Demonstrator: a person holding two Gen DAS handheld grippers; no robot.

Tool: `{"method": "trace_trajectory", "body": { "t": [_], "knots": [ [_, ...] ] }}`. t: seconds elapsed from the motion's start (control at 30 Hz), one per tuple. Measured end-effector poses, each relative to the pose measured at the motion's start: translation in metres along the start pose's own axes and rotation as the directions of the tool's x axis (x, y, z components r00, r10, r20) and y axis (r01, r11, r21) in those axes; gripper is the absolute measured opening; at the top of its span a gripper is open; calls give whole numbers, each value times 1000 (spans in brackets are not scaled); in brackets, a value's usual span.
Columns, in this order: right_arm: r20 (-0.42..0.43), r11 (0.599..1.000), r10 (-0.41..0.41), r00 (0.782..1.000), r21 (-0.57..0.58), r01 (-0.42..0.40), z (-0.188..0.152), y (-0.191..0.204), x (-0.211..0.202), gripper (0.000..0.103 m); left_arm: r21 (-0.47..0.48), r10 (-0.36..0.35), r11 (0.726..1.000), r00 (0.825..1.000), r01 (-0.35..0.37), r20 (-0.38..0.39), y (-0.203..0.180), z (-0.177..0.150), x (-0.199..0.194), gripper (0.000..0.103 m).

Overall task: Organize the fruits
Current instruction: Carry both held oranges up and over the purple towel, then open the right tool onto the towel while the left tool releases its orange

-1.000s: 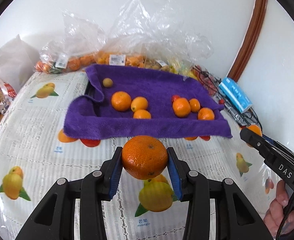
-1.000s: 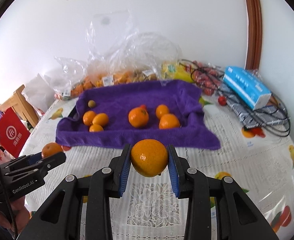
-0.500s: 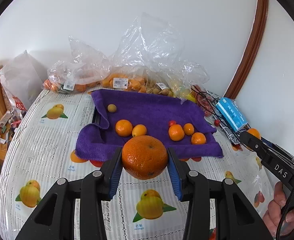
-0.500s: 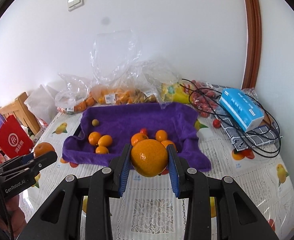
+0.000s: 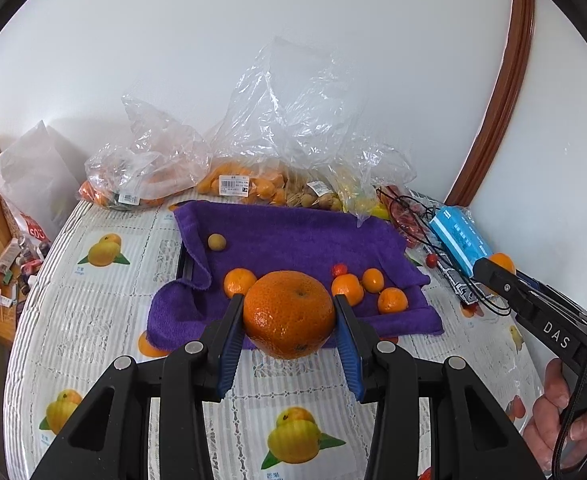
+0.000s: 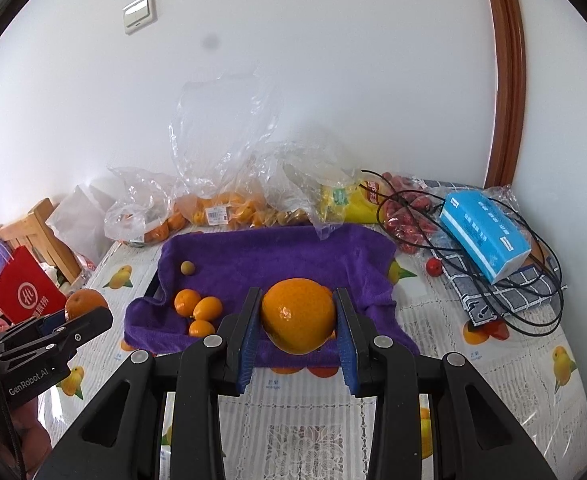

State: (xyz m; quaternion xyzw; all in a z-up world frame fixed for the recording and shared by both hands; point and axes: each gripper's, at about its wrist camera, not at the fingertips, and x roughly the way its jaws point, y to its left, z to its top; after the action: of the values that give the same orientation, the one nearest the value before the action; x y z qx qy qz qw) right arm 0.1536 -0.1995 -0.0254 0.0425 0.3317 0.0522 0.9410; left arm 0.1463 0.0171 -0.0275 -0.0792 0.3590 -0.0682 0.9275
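Note:
My left gripper is shut on a large orange, held above the table in front of the purple towel. My right gripper is shut on a smaller orange, also in front of the towel. Several small oranges, a small tan fruit and a red cherry tomato lie on the towel. The right gripper also shows at the right edge of the left wrist view, and the left gripper at the left edge of the right wrist view.
Clear plastic bags of oranges and other fruit line the wall behind the towel. A blue tissue pack, black cables and a checked cloth lie at the right. A red paper bag and a wooden chair stand at the left.
Both grippers have lifted and drawn back from the towel with their oranges still held; the towel and the bags now look smaller and farther away.

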Motion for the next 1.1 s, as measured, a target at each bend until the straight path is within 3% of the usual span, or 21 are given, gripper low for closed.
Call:
{"method": "trace_trajectory", "body": {
  "t": [0.43, 1.1],
  "knots": [
    [3, 1000, 6, 1000, -3, -6, 23, -1, 25, 35, -5, 0, 1000, 1000, 0, 11, 7, 24, 17, 40],
    [-38, 1000, -11, 999, -1, 11, 37, -9, 84, 35, -21, -8, 1000, 999, 7, -45, 26, 44, 79, 40]
  ]
}}
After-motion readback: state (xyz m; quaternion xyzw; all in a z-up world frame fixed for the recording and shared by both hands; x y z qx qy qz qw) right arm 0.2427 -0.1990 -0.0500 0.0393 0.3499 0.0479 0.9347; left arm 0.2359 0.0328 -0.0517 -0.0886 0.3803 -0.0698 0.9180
